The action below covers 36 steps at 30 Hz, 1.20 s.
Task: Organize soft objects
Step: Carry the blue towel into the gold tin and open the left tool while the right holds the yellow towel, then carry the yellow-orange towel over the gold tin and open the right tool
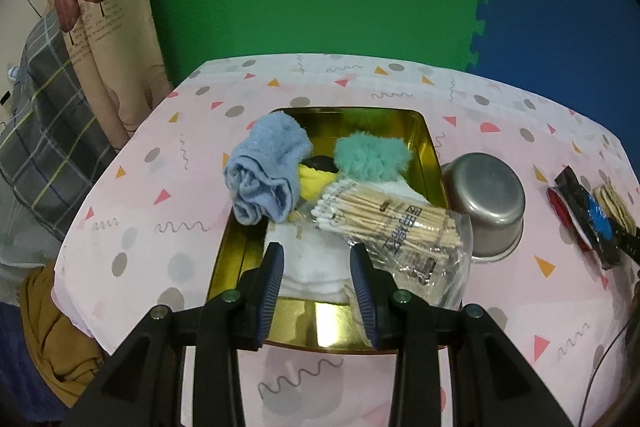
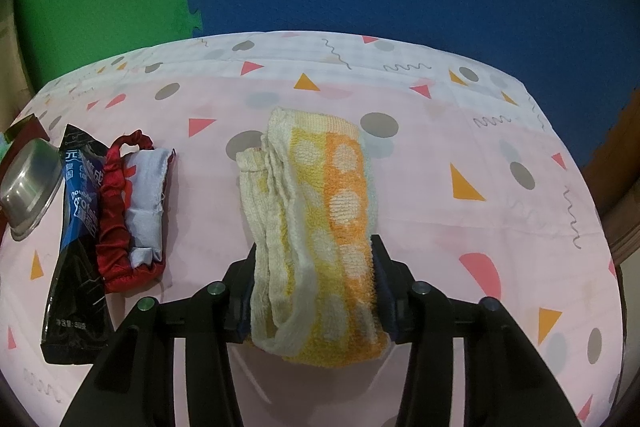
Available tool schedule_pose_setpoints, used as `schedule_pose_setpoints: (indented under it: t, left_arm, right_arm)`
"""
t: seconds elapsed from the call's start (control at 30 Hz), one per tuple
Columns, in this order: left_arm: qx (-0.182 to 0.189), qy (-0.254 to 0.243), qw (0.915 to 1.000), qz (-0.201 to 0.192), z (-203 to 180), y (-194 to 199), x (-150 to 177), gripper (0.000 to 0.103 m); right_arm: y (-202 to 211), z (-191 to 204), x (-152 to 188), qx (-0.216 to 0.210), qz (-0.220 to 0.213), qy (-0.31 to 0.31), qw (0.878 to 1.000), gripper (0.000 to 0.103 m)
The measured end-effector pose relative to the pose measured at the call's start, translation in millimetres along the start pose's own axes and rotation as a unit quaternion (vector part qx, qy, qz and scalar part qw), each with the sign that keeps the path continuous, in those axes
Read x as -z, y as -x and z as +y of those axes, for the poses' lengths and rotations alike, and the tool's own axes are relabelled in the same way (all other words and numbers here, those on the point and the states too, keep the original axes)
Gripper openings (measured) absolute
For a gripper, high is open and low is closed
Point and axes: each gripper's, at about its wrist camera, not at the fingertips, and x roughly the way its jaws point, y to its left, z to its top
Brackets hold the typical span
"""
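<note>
The gold tin tray (image 1: 430,163) sits mid-table on the pink patterned tablecloth (image 1: 160,195). Inside it lie a rolled blue towel (image 1: 266,175) draped over its left rim, a teal fluffy puff (image 1: 370,155), a folded white cloth (image 1: 316,259) and a bag of cotton swabs (image 1: 396,227) that overhangs its right rim. A yellow item and a dark one are mostly buried under these and hard to identify. The left gripper (image 1: 318,259) hovers over the tray's near end, jaws apart, holding nothing. An upturned steel bowl (image 1: 488,203) stands just right of the tray. Farther right, the right gripper (image 2: 314,267) is clamped on a folded yellow-and-orange dotted towel (image 2: 320,211), whose near end hides both pads. Between bowl and towel lie a black pouch (image 2: 76,239) and a red-trimmed fabric pouch (image 2: 132,211).
</note>
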Motion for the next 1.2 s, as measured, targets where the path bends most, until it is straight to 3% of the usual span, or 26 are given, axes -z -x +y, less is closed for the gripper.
schedule_pose_setpoints:
  t: [0.23,0.53,1.2]
  left_arm:
    - [-0.018,-0.013,0.9996,-0.017,-0.1,0.4,9.8,0.035]
    - [-0.011,-0.008,0.9995,-0.028,7.8,3.9,15.3,0.035]
    - [0.001,0.037,0.9979,-0.054,33.5,19.5,22.1,0.035]
  right_arm:
    - [2.5,7.8,-3.4,0.011,0.003,-0.009,1.000,0.032]
    - [24.0,19.2,-13.9,0.018,-0.001,-0.022,1.000,0.031]
    - [95.8,93.5,-39.1,-0.039,-0.041,0.034,0.998,0.031]
